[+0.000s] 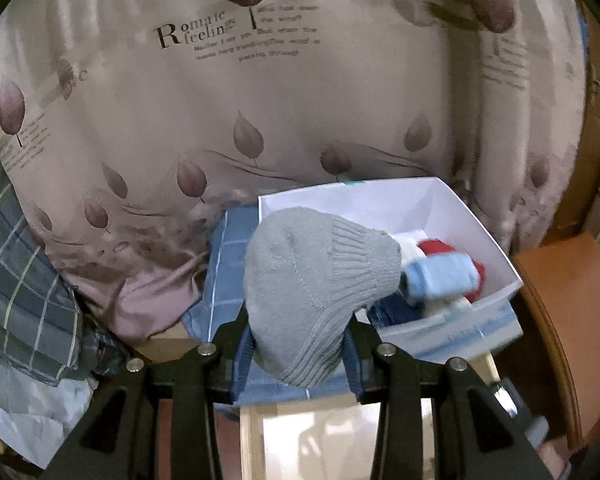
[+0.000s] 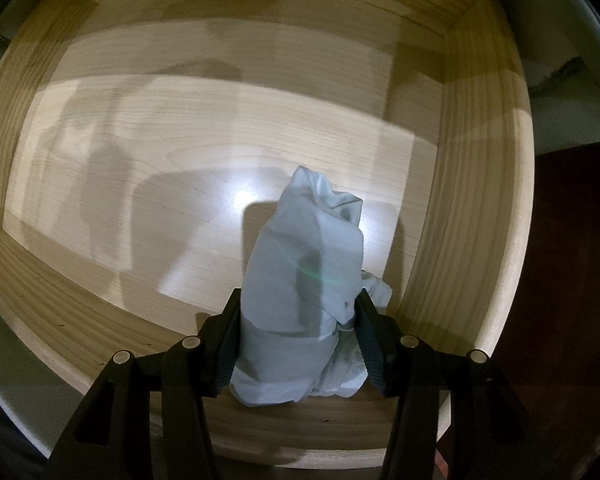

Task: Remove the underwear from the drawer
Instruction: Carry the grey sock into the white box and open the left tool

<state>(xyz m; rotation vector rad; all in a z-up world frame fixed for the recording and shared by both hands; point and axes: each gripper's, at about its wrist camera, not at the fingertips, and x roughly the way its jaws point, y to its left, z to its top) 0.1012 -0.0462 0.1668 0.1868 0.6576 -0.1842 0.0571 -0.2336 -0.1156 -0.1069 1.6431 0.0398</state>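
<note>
Both grippers are grasping cloth items, the left one near a white box and the right one inside the wooden drawer.

The left gripper is clenching a grey knit piece, which is standing up between its two fingers in front of a curtain with a leaf print. Just right of the knit piece a white box is lying on a blue checked cloth; inside the box a light blue roll is resting over something red. The right gripper is pointing down into the drawer and is grasping a pale blue rolled underwear. This roll is standing upright between the fingers, close to the drawer's right wall, and I cannot tell if its far end is touching the drawer bottom.
</note>
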